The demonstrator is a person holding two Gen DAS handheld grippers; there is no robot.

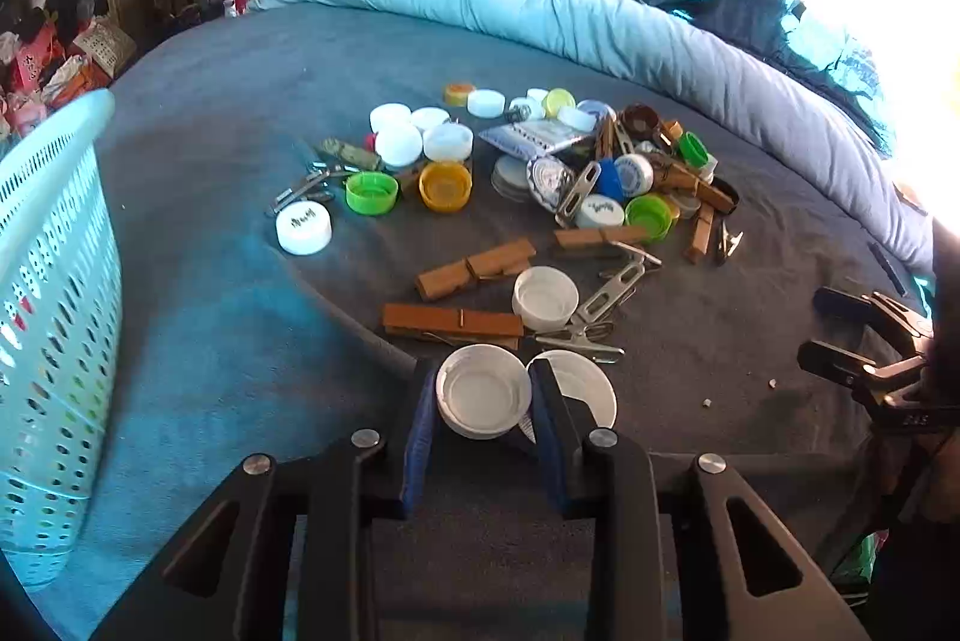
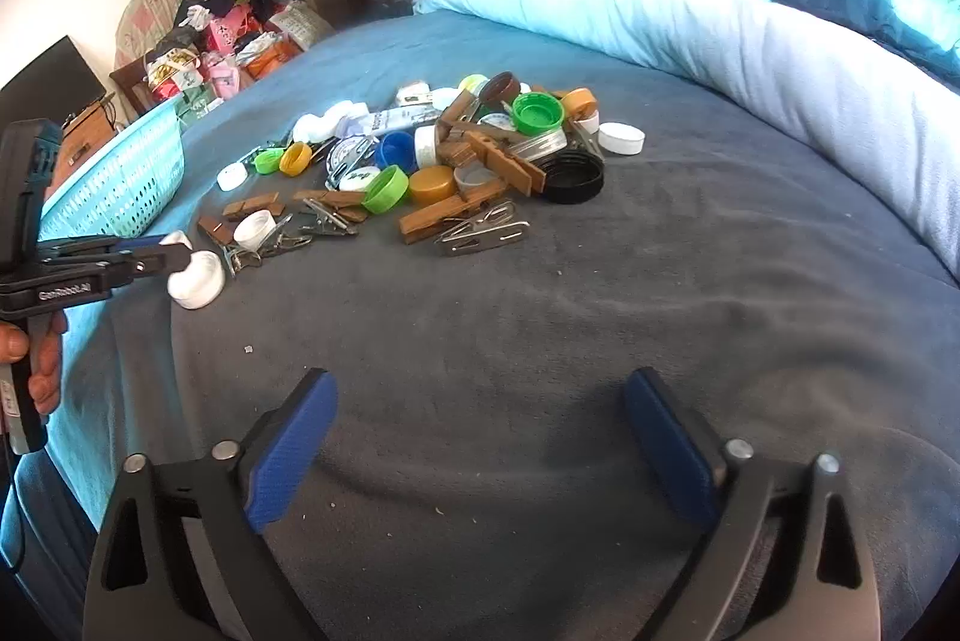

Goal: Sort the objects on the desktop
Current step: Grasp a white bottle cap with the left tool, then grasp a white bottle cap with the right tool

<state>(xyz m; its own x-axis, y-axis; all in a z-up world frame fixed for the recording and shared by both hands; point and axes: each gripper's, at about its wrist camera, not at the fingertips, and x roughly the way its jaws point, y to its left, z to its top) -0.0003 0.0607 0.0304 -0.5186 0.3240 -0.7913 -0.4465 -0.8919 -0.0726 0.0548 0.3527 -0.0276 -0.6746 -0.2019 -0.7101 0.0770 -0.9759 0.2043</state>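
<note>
Left claw (image 1: pixel 483 389) clamped on round white plastic cap (image 1: pixel 483 392); right claw (image 2: pixel 480 437) apart, pile at 12 o'clock.

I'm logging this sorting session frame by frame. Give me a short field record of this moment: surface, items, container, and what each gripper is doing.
surface: grey blanket on a bed
pile: mixed bottle caps, wooden clothespins and metal clips
container: turquoise perforated basket, left of the pile
left gripper: shut on a white cap, open side up; a second white cap lies just right of it
right gripper: open, holding nothing, over bare blanket
</note>
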